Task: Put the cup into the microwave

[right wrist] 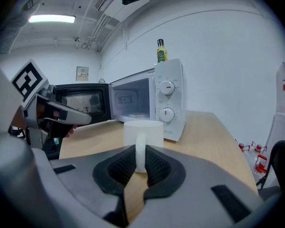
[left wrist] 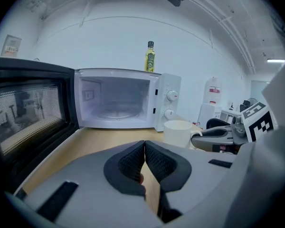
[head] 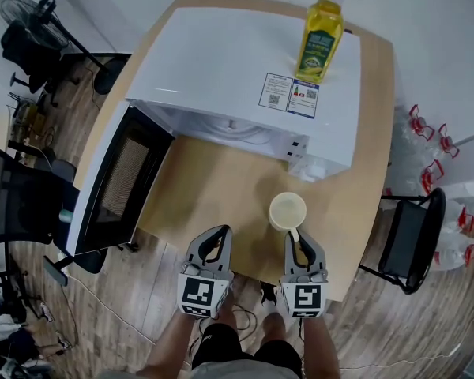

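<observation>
The cup (head: 287, 211), pale and seemingly empty, appears to stand on the wooden table (head: 213, 184) in front of the microwave (head: 245, 69), near its right end. It is not yet inside.

Going from the left, the microwave's dark door (head: 118, 178) hangs wide open past the table's left edge. Next is your left gripper (head: 219, 234), near the table's front edge. Its jaws are pressed together on nothing, and it is apart from the cup. To its right, your right gripper (head: 299, 242) pinches the cup's handle (head: 294, 233), which points back toward you. Furthest right, a yellow oil bottle (head: 321, 34) stands on top of the microwave.

As for progress, the door is open and the handle is gripped, so the approach and grasp look done. You still have to lift the cup, carry it left into the chamber and set it down.

The head view gives the layout from above but cannot see into the chamber. The left gripper view looks straight in and shows a bare glass turntable (left wrist: 115, 113), with the cup just right of the opening. Only the right gripper view shows the pads squeezing the handle from both sides. No view shows the cup's base clearly.
</observation>
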Motion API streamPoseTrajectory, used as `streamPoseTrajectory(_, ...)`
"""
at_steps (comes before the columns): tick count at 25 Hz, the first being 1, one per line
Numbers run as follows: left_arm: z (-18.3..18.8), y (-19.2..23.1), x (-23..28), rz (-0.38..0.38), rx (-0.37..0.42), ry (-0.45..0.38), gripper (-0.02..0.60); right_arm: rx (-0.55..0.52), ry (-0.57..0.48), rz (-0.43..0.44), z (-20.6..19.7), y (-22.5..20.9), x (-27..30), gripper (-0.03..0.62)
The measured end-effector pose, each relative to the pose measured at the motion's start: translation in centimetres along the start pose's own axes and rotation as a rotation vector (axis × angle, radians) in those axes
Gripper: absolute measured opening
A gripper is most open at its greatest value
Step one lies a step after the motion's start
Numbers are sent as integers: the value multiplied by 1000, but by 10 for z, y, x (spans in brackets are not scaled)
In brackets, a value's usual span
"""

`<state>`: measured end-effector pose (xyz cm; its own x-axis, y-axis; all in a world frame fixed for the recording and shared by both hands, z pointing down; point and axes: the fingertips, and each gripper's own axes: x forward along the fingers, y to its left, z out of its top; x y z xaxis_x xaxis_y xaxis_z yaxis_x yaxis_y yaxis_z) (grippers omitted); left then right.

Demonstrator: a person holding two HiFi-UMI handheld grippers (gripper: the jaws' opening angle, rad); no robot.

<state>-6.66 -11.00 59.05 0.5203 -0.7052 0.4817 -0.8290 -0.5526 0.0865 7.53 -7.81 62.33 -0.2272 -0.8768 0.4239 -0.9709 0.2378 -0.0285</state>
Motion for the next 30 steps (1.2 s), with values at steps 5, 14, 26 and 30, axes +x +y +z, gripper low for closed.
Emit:
streamPoseTrajectory(5,11,6,-7,15,1,-22,25,0,-15,22,10,3,1,46)
streamPoseTrajectory(14,44,22,-30,57,10,-85,25,-5,-91,57,52,25,-4,46)
streamPoseTrajectory(26,95,50,-61,119,23,-172,25,-36,-213,95,126,48,-3,46)
streamPoseTrajectory(30,106,64,-63,129,25,-187,25,-48,-236,109,145,57,10,44)
